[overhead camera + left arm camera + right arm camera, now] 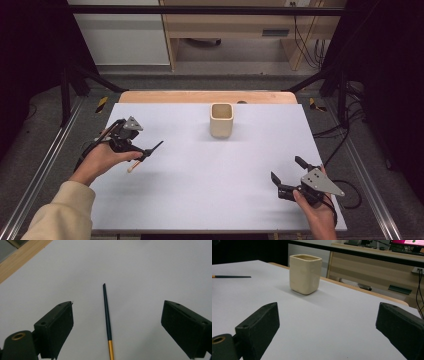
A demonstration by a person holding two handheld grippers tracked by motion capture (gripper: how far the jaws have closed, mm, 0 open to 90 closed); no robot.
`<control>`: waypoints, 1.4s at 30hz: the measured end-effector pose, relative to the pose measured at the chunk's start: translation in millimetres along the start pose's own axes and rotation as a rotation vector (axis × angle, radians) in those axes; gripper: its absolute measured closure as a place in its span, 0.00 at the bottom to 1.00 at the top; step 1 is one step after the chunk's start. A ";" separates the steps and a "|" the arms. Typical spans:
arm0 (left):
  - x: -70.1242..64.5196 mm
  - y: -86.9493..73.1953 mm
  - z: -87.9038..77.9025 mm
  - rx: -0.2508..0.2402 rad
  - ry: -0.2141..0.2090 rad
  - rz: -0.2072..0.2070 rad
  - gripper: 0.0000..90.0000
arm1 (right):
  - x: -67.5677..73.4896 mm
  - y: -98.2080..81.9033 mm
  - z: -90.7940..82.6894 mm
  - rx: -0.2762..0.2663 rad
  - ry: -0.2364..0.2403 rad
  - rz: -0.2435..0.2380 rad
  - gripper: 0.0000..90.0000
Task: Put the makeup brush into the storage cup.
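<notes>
A cream cup (221, 120), a dark teal brush (107, 315) with gold ferrule, white table (210, 185)

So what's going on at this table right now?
A person holds a two-jaw gripper in each hand over a white table. The left gripper is open over a thin dark pen lying flat. The right gripper, also open, faces a cream cup standing upright. Nothing is gripped.
</notes>
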State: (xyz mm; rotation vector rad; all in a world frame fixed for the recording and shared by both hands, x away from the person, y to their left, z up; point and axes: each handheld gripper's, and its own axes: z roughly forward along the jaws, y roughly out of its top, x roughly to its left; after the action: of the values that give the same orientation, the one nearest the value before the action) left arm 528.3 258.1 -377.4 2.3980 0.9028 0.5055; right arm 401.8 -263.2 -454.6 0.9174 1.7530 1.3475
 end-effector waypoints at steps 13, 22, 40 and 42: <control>9.1 -6.8 14.9 0.092 -0.005 -0.019 0.20 | 0.9 0.4 -1.2 -0.002 0.000 -0.003 0.06; 11.1 -12.2 24.4 0.123 -0.002 -0.027 0.25 | 0.8 0.1 -1.2 0.001 0.000 -0.005 0.06; 9.6 -19.3 41.1 0.259 -0.011 -0.017 0.34 | 0.9 -0.4 -1.2 0.006 0.003 -0.009 0.06; 10.0 -19.6 41.4 0.265 -0.011 -0.022 0.35 | 0.8 -0.4 -1.1 0.007 0.003 -0.010 0.06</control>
State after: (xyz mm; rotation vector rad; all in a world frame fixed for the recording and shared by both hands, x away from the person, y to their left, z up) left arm 546.7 263.5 -420.2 2.6207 1.0473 0.3842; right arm 400.3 -263.1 -454.9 0.9102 1.7637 1.3379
